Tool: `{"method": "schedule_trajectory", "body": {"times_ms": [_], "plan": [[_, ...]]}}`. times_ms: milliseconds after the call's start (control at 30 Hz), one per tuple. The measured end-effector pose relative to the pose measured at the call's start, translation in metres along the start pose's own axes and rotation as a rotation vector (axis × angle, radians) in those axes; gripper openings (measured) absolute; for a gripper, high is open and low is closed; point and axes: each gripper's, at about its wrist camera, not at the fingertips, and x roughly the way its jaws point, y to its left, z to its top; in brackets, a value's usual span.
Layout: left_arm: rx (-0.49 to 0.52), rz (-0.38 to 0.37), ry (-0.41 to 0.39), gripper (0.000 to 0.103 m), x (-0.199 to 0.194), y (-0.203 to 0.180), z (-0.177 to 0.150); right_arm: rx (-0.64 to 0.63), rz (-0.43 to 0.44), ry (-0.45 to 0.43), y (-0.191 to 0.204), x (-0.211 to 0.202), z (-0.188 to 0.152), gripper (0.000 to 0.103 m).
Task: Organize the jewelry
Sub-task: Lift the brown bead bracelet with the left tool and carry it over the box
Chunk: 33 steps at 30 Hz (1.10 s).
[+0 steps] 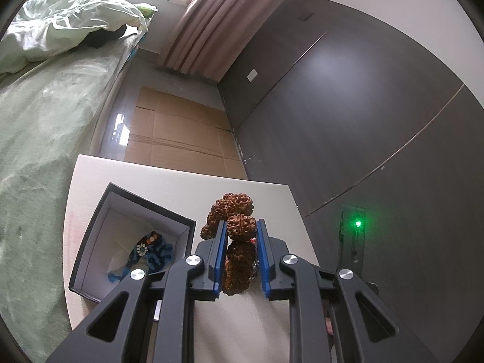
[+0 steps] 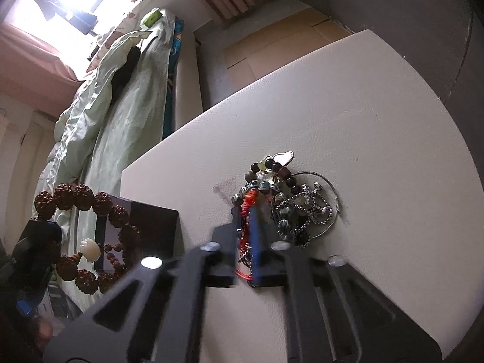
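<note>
One white tabletop (image 2: 348,115) is standing beside a bed (image 1: 45,127) with green bedding, with flattened cardboard (image 1: 178,133) lying on the floor and dark panelling running along the wall. On it an open black box (image 1: 99,211) is holding a blue beaded piece (image 1: 151,251), while the left gripper (image 1: 242,239) is holding a brown seed bracelet (image 1: 239,227) above the tabletop beside the box, jaws clamped on its beads. Near the far side, the right gripper (image 2: 252,227) is reaching into a tangled jewelry pile (image 2: 287,199), its jaws pressed together on red cord (image 2: 246,211).
</note>
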Motion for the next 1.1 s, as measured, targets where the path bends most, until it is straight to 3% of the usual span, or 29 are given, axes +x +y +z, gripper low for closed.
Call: {"method": "schedule_trajectory", "body": {"times_ms": [633,867,1100], "plan": [[0.016,-0.004,-0.04,0.017,-0.023,-0.009,-0.006,-0.09,0.196,-0.25,0.028,-0.094,-0.01,0.005],[0.007,0.003,-0.069,0.017,-0.042,-0.002,-0.005,-0.124,0.263,-0.284,0.044,-0.11,-0.019,0.005],[-0.02,0.065,-0.06,0.018,-0.048,0.023,-0.003,-0.165,0.303,-0.27,0.066,-0.104,-0.03,0.005]]}}
